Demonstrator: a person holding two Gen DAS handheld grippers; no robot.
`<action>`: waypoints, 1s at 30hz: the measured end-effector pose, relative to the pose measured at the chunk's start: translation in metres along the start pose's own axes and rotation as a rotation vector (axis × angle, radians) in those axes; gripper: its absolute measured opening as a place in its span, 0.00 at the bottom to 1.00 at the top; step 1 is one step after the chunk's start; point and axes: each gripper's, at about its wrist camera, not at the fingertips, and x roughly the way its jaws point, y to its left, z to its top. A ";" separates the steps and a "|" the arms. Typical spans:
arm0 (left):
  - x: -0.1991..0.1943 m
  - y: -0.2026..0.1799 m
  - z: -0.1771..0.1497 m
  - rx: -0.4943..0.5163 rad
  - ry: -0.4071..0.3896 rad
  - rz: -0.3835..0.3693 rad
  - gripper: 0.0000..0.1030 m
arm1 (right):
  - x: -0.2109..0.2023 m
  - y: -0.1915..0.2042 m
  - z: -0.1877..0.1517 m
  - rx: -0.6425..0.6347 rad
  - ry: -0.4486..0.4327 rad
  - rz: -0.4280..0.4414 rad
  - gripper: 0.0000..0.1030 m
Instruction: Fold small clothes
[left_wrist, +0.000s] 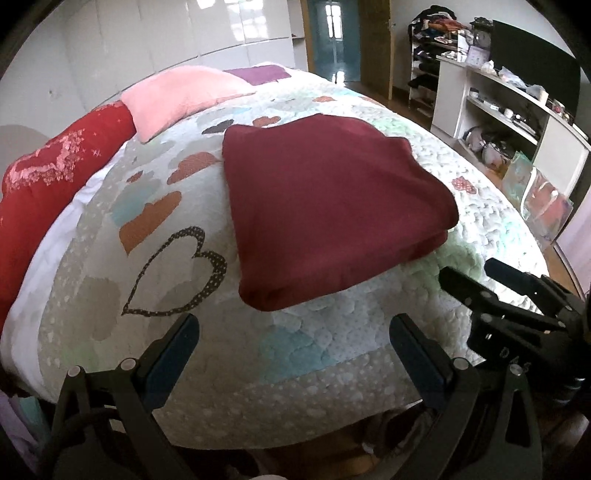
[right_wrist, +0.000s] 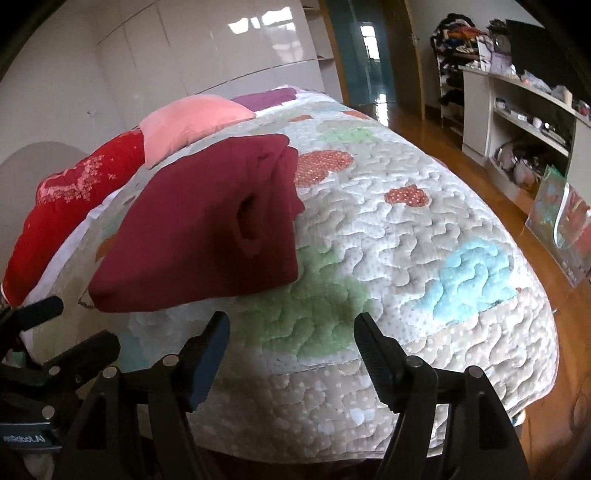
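A dark red garment (left_wrist: 325, 206) lies folded into a thick rectangle on the quilted bed (left_wrist: 280, 350). The right wrist view shows the same garment (right_wrist: 207, 229) from its side, with a rolled fold opening on its right face. My left gripper (left_wrist: 295, 332) hovers open just short of the garment's near edge, nothing between its fingers. The right gripper (left_wrist: 476, 280) shows at the right of that view, off the garment's near right corner. In its own view the right gripper (right_wrist: 291, 332) stands open over bare quilt, empty, with the garment ahead to its left.
A pink pillow (left_wrist: 181, 96) and a red blanket (left_wrist: 55, 173) lie along the far left of the bed. White shelves (left_wrist: 517, 110) with clutter stand to the right across a wooden floor (right_wrist: 480, 184). The bed's near edge runs just under both grippers.
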 end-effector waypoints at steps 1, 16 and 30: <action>0.001 0.002 0.000 -0.007 0.006 -0.003 1.00 | 0.000 0.000 0.000 0.000 -0.003 -0.002 0.72; 0.001 0.003 -0.002 -0.014 0.009 -0.017 1.00 | -0.007 0.011 0.000 -0.037 -0.038 -0.030 0.75; 0.001 0.005 -0.004 -0.017 0.003 -0.012 1.00 | -0.008 0.012 0.000 -0.036 -0.039 -0.030 0.75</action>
